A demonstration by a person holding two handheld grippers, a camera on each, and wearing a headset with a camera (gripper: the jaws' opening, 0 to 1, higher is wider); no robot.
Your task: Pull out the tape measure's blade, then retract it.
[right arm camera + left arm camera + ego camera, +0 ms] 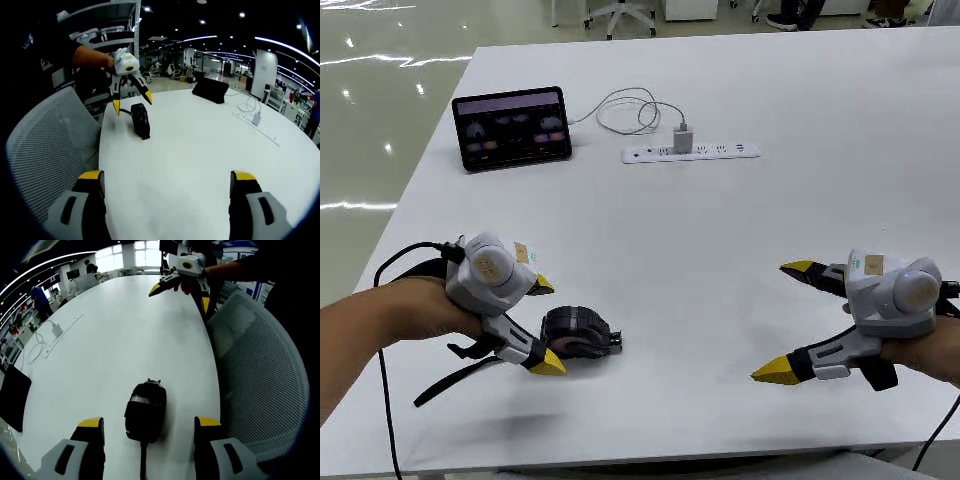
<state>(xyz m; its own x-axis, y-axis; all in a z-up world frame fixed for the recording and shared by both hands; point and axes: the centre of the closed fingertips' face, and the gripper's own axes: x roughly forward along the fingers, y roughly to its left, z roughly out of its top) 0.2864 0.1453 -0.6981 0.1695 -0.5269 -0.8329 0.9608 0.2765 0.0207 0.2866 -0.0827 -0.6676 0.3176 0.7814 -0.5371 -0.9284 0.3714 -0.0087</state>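
Observation:
A black tape measure (577,333) lies on the white table (720,250) near its front left edge, blade retracted. My left gripper (544,323) is open with its yellow-tipped jaws on either side of the tape measure (145,410), not touching it. The left gripper's own view shows the case between the fingertips (91,423). My right gripper (788,320) is open over bare table at the front right, well apart from the tape measure (140,119). The right gripper's own view shows the left gripper (131,102) hovering at the case.
A dark tablet (512,127) stands at the back left. A white power strip (691,152) with a charger and looped cable lies behind the middle. A mesh chair back (260,375) sits just off the table's front edge.

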